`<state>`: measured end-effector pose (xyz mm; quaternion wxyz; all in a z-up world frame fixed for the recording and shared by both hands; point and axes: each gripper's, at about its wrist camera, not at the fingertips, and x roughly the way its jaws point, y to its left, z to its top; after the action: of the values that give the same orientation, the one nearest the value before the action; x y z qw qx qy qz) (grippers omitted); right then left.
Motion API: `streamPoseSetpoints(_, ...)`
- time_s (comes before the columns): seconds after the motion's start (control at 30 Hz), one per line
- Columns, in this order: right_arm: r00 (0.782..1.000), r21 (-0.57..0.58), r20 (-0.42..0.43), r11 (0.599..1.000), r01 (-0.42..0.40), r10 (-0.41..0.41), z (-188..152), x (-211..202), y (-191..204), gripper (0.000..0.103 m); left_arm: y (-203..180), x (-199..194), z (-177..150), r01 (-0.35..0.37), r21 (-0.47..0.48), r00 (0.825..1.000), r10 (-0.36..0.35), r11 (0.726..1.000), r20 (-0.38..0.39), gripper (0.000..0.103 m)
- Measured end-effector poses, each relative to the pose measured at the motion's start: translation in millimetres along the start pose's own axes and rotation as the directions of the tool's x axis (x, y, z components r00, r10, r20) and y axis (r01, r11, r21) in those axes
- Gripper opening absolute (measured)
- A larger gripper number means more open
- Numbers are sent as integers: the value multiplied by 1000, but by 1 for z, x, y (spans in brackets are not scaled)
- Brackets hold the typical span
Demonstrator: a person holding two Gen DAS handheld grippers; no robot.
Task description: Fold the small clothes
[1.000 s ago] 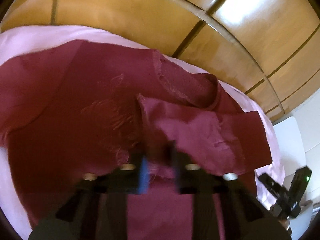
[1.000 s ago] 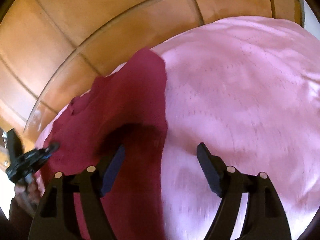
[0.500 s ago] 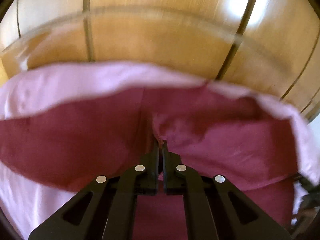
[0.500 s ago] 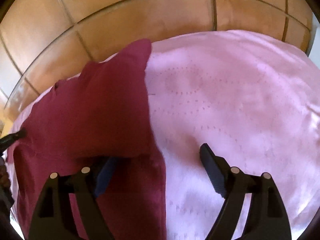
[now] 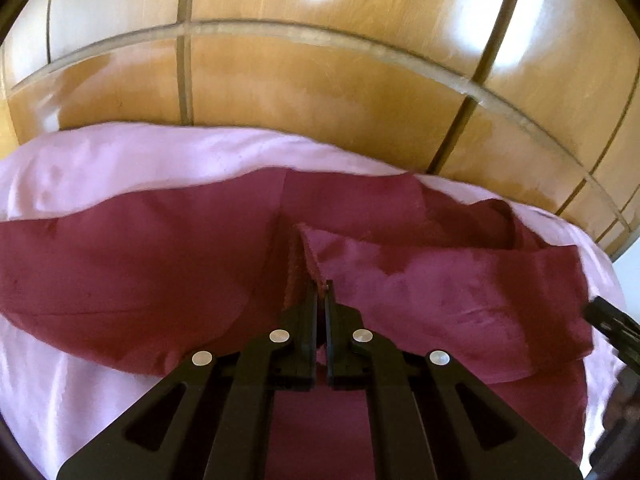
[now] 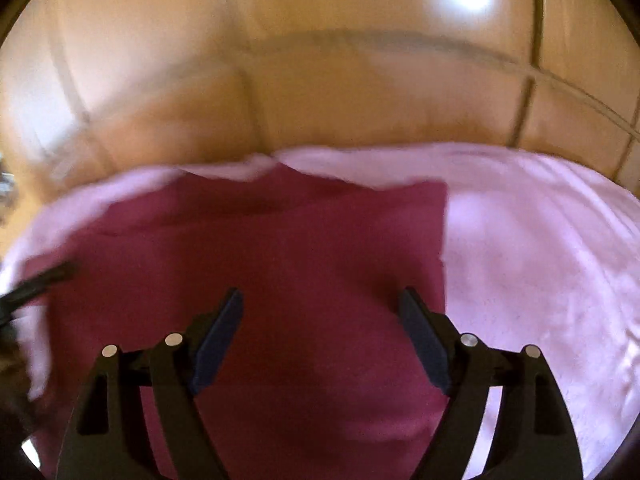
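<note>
Glossy orange-brown tiled floor with pale grout lines beyond, and nearer, soft pink quilted bedding stitched in faint dotted curves. Spread flat on that bedding, a maroon garment of matte knit, folded edge lifted into a narrow ridge. Left tongs clenched on that ridge of maroon fabric. Right tongs, blue-padded, spread wide above the garment's smooth, square-cornered side, nothing pinched between them.
</note>
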<state>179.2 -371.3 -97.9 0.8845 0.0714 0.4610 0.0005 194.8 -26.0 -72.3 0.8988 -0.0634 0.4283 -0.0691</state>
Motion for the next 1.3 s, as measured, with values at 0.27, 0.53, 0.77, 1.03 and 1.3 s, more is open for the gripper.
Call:
streamPoseSetpoints(0.27,991,-24,-34,991,132,-133,-8,21,-4,85,2,21,-18,-58,24,996,60,998,-63,3)
streamPoseSetpoints(0.53,983,-70,132,988,137,-127,-30,-63,41,98,33,-29,-37,11,-145,1000,-14,989,-19,34)
streamPoseSetpoints(0.77,977,-126,198,986,109,-82,-53,-101,87,100,64,-80,-74,-5,-169,1000,9,986,20,34)
streamPoseSetpoints(1.03,969,-252,244,963,99,-36,-89,-138,141,100,125,-127,-117,-55,-301,996,72,952,45,53)
streamPoseSetpoints(1.3,972,-373,210,928,-23,109,-124,-158,194,100,190,-173,-147,-73,-453,984,140,889,114,71)
